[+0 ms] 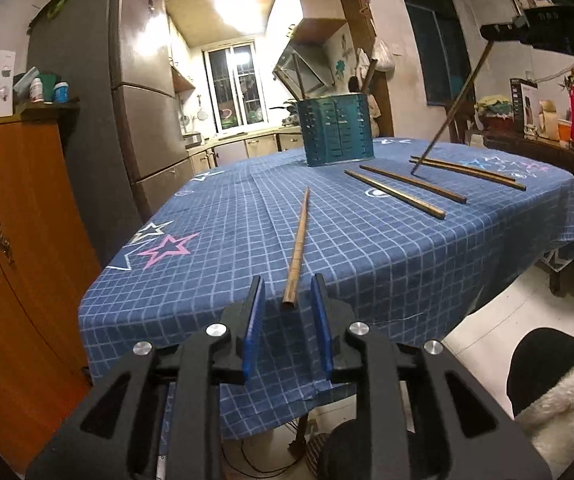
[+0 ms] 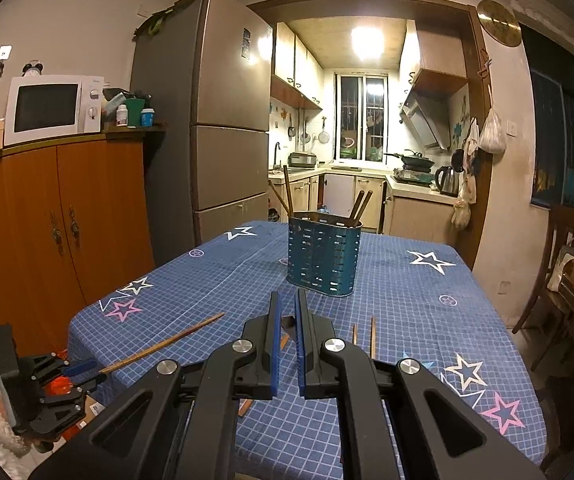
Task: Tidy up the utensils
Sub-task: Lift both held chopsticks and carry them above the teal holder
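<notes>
A blue slotted utensil holder [image 1: 335,131] [image 2: 322,254] stands mid-table with several chopsticks in it. My left gripper [image 1: 287,294] is open, its blue pads either side of the near end of a bamboo chopstick [image 1: 298,248] lying on the cloth; this chopstick also shows in the right wrist view [image 2: 163,344]. My right gripper [image 2: 288,312] is shut on a dark chopstick [image 1: 453,110] held steeply tilted, tip touching the cloth beside several loose chopsticks [image 1: 411,192]. In the right wrist view the held chopstick is mostly hidden between the pads.
The table has a blue checked star cloth [image 1: 367,260]. An orange cabinet [image 1: 15,248] with a microwave [image 2: 51,108] and a fridge [image 2: 223,120] stand left. A wooden sideboard with bottles [image 1: 559,128] stands right. Two chopstick tips [image 2: 363,336] lie right of my right gripper.
</notes>
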Available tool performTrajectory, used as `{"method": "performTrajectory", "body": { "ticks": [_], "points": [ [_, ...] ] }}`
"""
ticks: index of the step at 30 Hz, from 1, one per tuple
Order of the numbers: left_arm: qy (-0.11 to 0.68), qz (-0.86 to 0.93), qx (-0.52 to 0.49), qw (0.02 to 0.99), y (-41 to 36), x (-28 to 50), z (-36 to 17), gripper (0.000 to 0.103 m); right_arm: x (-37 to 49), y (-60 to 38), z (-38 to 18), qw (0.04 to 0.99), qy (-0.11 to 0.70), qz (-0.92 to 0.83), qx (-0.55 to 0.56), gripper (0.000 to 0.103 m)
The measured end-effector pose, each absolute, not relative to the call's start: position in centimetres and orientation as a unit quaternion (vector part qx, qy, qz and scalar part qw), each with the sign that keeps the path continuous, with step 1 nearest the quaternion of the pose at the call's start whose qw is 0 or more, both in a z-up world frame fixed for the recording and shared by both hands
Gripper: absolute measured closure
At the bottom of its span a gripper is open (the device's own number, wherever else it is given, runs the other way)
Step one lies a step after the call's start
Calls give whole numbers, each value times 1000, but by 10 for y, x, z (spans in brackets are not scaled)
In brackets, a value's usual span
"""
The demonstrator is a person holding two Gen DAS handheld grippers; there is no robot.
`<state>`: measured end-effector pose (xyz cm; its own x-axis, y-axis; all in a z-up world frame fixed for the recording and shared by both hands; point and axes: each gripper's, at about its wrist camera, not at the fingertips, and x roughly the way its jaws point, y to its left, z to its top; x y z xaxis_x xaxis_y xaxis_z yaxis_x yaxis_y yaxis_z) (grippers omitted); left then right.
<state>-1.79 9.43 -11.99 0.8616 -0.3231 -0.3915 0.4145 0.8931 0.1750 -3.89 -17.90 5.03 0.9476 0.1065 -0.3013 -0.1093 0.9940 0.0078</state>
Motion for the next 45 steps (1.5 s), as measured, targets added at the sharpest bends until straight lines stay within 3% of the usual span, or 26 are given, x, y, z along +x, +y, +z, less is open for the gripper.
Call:
{"method": "performTrajectory", "body": {
  "ticks": [10,18,25,45],
  "points": [
    [189,-179,130,957,93,-13,-125,81,-37,-178,49,986,155,55,0,95],
    [205,-173,110,957,98,-7,-122,95,-39,-178,47,986,158,58,2,95],
    [221,-176,96,955,98,-5,-113,97,-40,-178,45,985,159,61,4,95],
    [182,-208,46,960,69,19,4,98,-14,-215,74,983,141,97,64,95]
  ]
}}
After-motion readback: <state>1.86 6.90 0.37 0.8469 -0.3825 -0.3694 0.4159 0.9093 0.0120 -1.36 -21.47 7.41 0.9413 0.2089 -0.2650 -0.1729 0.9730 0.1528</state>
